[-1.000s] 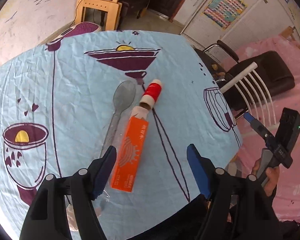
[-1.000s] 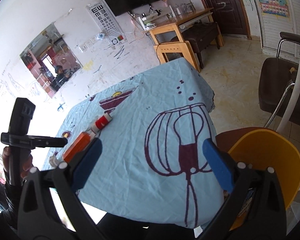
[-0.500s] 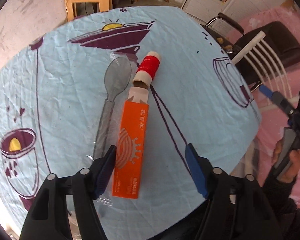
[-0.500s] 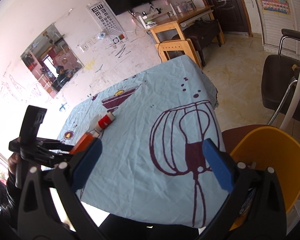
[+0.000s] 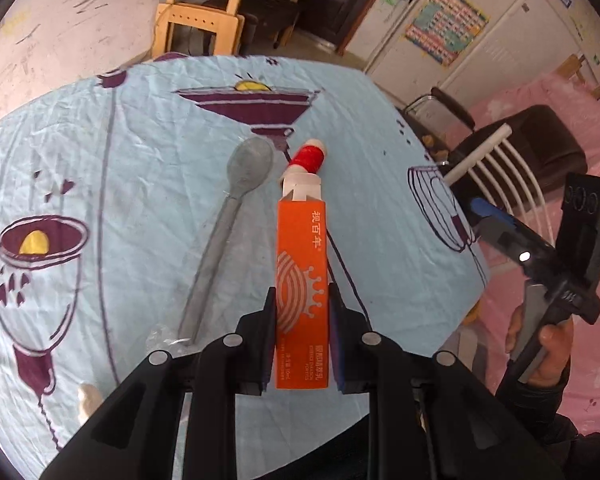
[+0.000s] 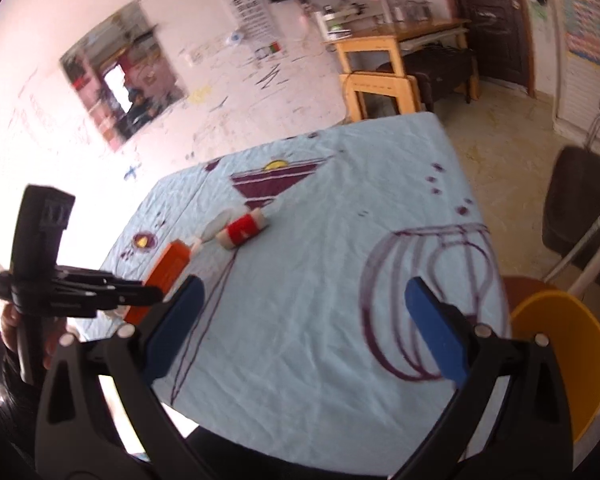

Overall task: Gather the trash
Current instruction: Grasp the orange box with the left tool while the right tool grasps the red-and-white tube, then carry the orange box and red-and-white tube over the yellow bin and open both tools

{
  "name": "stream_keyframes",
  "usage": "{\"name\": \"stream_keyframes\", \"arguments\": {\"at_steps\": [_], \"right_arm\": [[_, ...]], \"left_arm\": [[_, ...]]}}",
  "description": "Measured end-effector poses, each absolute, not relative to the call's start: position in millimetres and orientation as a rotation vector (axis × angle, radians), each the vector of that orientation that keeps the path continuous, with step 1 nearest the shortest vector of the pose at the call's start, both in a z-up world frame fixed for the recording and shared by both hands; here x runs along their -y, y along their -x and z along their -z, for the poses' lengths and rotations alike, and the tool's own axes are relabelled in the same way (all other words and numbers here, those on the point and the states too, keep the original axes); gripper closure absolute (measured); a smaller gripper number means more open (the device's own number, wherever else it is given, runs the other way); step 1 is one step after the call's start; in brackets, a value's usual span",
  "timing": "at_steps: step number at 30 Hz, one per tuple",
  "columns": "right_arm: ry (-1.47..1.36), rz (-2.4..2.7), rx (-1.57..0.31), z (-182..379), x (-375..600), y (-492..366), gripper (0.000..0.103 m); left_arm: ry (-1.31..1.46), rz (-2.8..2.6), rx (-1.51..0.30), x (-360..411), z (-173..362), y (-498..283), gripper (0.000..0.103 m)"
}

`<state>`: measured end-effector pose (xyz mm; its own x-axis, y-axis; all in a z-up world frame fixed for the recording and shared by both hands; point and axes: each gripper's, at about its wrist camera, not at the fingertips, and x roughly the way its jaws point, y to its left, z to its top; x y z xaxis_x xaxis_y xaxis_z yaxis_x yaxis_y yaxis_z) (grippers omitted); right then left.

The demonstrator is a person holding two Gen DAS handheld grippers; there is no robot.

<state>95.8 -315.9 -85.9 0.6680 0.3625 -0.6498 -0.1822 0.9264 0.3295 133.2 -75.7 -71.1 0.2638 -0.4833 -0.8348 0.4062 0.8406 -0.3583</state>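
Note:
An orange carton (image 5: 302,248) lies lengthwise on the light blue tablecloth (image 5: 140,160), its open white flap pointing away. My left gripper (image 5: 302,292) is closing, and its pads press the near half of the carton from both sides. Beyond the flap lies a red spool with white ends (image 5: 310,156). Left of it is a grey plastic spoon (image 5: 236,200) in clear wrap. My right gripper (image 6: 304,288) hangs open and holds nothing above the cloth's right part. From there I see the carton (image 6: 168,264) and the spool (image 6: 242,232) to the left.
A yellow bin (image 6: 560,340) stands low beside the table's right edge. Past that edge are a white slatted chair (image 5: 496,168) and a dark armchair (image 6: 572,216). A wooden desk and stool (image 6: 384,80) stand against the far wall.
The left jaws have drawn in from wide apart onto the orange carton. The right gripper has swung left over the table, and its view is now blurred.

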Motion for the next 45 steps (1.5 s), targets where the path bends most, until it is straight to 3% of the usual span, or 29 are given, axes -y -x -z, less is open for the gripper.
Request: {"name": "stream_keyframes", "arguments": {"at_steps": [10, 23, 25, 27, 45], "right_arm": [[0.192, -0.399, -0.806, 92, 208, -156, 0.006], [0.347, -0.534, -0.875, 113, 190, -203, 0.006], [0.355, -0.517, -0.88, 114, 191, -204, 0.013], [0.368, -0.5, -0.881, 115, 191, -205, 0.05], [0.214, -0.447, -0.787, 87, 244, -177, 0.051]], "left_arm": [[0.22, 0.519, -1.025, 1, 49, -107, 0.084], [0.31, 0.529, -0.969, -40, 42, -89, 0.084], [0.314, 0.528, -0.971, -42, 43, -89, 0.084], [0.316, 0.527, -0.972, -43, 45, -91, 0.084], [0.261, 0.512, -0.967, -20, 31, -90, 0.084]]}}
